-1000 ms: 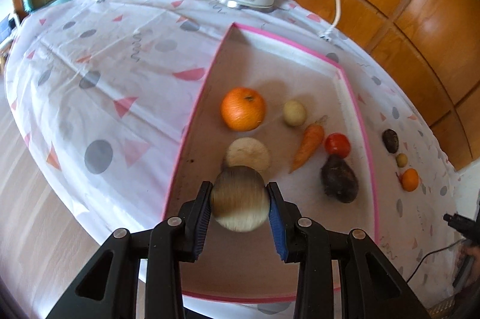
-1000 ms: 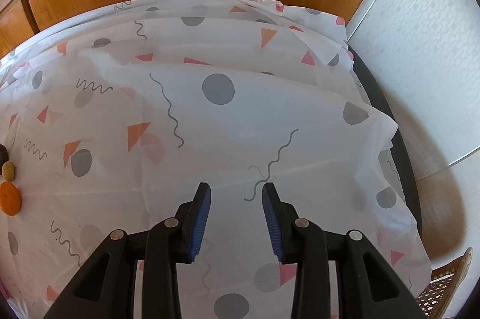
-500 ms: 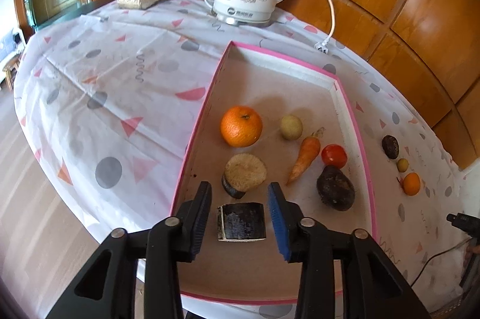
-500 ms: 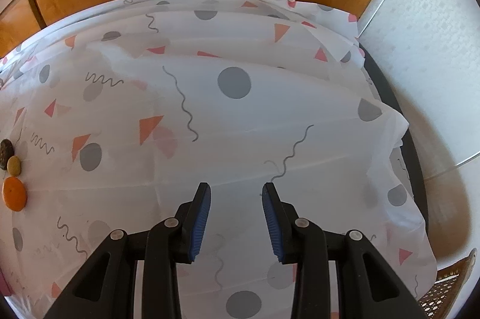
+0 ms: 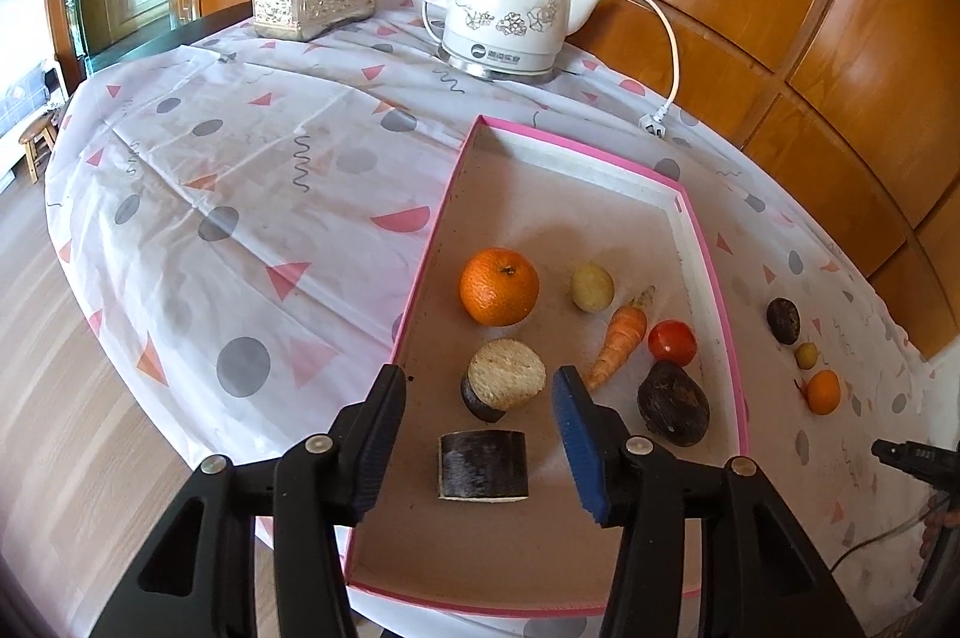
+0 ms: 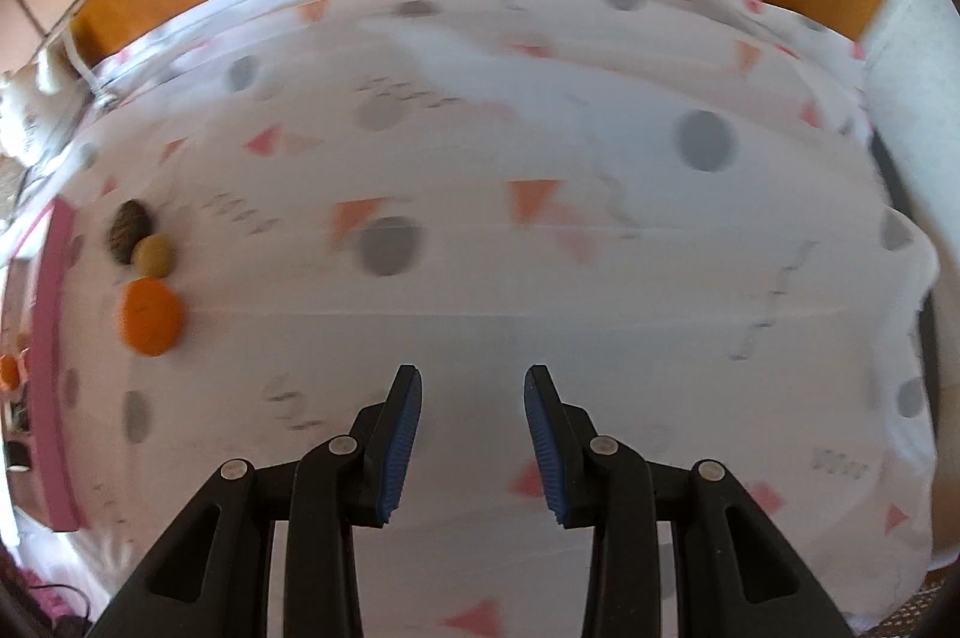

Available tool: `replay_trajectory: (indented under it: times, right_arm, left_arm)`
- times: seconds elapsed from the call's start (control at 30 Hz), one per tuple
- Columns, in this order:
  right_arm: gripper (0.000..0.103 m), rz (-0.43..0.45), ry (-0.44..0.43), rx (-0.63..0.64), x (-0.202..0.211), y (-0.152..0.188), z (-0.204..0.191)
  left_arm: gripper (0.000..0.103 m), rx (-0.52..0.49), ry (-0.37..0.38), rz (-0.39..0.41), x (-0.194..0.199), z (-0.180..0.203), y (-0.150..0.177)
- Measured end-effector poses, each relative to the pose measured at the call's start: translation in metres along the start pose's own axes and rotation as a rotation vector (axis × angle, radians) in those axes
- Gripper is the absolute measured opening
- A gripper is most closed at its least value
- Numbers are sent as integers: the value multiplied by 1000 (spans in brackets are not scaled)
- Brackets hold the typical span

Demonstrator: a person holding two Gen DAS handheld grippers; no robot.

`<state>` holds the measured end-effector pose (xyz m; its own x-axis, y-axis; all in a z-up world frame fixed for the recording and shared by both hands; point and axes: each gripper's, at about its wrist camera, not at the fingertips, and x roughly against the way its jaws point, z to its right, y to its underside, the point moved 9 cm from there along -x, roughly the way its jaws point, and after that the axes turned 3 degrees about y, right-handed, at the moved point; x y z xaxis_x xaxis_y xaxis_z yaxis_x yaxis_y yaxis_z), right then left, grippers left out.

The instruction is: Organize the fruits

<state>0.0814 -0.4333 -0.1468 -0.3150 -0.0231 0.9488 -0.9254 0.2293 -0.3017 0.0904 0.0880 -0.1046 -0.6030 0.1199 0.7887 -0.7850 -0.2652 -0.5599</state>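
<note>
We're holding the left gripper [image 5: 477,431] w/ jaws wide apart & empty over the near end of the pink-rimmed tray [image 5: 423,260]; a dark cut cylinder [image 5: 483,465] is lying btwn the fingers, untouched, w/ a second cut piece [image 5: 503,378] just beyond. Further in, an orange [image 5: 498,285], small potato [image 5: 591,286], carrot [image 5: 621,341], tomato [image 5: 672,341] & dark avocado [image 5: 672,410] are sitting in the tray. We're hovering the right gripper [image 6: 473,449] w/ jaws parted, gripping nothing, over the tablecloth [image 6: 600,278]; a dark fruit [image 6: 129,230], a small yellowish fruit [image 6: 155,255] & a tangerine [image 6: 150,317] are lying left, just outside the tray.

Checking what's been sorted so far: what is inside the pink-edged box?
In the box: orange, potato, carrot, tomato, avocado, two dark cut pieces. Gripper hides near corners.
</note>
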Motion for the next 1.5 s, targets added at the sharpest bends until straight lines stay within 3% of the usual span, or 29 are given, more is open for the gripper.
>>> replay_trajectory:
  times: [0.33,0.57,0.87,1.03,1.1,1.5]
  right_arm:
    - [36,5,-148,-2,-6,-16,-66]
    - [36,92,-243,21,13,-42,-112]
    - [36,83,-256,95,-3,-61,-156]
    - [37,46,-193,154,-27,-66,-171]
    - [39,31,-224,172,-34,-65,-181]
    - [33,33,-197,216,-42,-57,-190]
  left_arm:
    - [52,10,-7,1,0,-3,-2]
    - [52,18,-15,32,8,-5,-10]
    - [53,72,-56,50,17,-23,-12]
    - [55,85,-74,46,18,-30,-11]
    - [59,90,-81,49,18,-32,-11]
    - [60,98,-77,38,15,-34,-7]
